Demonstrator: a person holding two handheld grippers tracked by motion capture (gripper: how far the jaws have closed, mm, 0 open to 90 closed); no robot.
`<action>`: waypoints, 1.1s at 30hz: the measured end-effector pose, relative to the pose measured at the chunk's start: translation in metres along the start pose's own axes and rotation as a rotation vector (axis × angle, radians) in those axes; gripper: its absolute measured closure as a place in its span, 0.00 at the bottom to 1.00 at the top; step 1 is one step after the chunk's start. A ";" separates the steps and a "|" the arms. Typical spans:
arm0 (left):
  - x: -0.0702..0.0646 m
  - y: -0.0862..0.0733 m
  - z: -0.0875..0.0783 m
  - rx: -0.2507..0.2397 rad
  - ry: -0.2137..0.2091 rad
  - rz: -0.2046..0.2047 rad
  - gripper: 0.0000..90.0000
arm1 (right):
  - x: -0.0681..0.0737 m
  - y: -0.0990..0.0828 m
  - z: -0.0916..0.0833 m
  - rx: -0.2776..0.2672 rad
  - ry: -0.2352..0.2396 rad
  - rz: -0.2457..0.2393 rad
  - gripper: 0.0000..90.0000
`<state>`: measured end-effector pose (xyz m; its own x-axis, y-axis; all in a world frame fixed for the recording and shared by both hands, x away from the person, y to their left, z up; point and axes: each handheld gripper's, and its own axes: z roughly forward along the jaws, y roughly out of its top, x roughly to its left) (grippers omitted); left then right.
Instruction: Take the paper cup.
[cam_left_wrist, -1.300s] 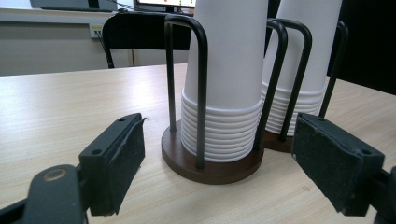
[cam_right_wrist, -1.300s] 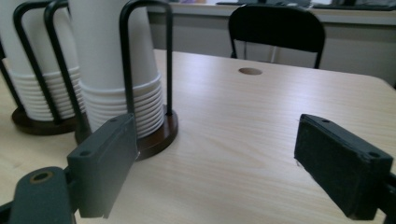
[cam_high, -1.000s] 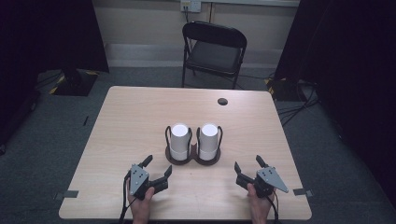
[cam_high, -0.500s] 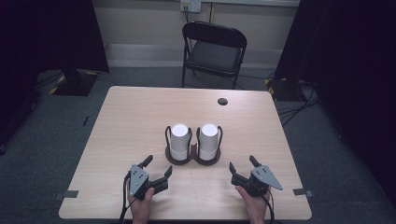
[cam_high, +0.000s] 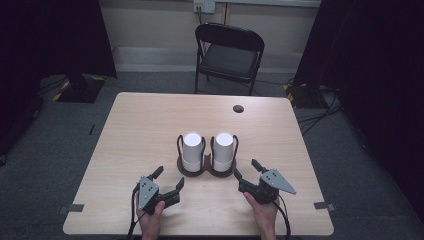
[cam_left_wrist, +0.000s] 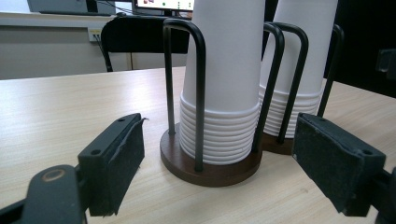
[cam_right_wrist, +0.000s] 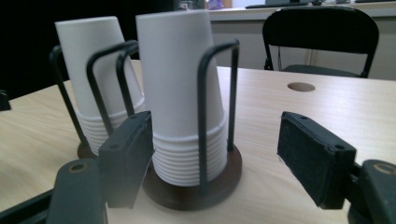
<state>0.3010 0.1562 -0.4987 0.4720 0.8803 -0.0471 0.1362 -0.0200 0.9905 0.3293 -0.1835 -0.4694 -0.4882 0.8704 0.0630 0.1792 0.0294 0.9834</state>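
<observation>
Paper cups sit in two upside-down stacks (cam_high: 192, 150) (cam_high: 223, 149), each in a wire holder (cam_high: 208, 170) at mid-desk (cam_high: 140, 125) — the approach step. Left gripper (cam_high: 168, 179) waits near, fingers apart; right gripper (cam_high: 247, 172), fingers just been closing on nothing, still apart — next it should line up on the nearer stack's top cup

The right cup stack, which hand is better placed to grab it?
Right, probably: the right gripper sits nearest the right stack, jaws open and just closing, nothing between them.
</observation>
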 end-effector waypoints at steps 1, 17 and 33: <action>0.000 0.000 0.000 0.000 0.000 0.000 0.19 | 0.000 0.002 0.000 0.000 0.003 0.000 0.30; 0.000 0.000 0.000 0.000 -0.007 0.007 0.19 | 0.002 0.031 0.012 -0.030 0.051 -0.032 0.35; 0.000 0.000 0.000 0.000 -0.006 0.006 0.19 | 0.005 0.058 0.028 -0.010 0.081 -0.065 0.29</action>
<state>0.3008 0.1562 -0.4987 0.4780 0.8773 -0.0418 0.1333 -0.0254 0.9907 0.3615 -0.1637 -0.4164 -0.5665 0.8240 0.0121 0.1368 0.0795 0.9874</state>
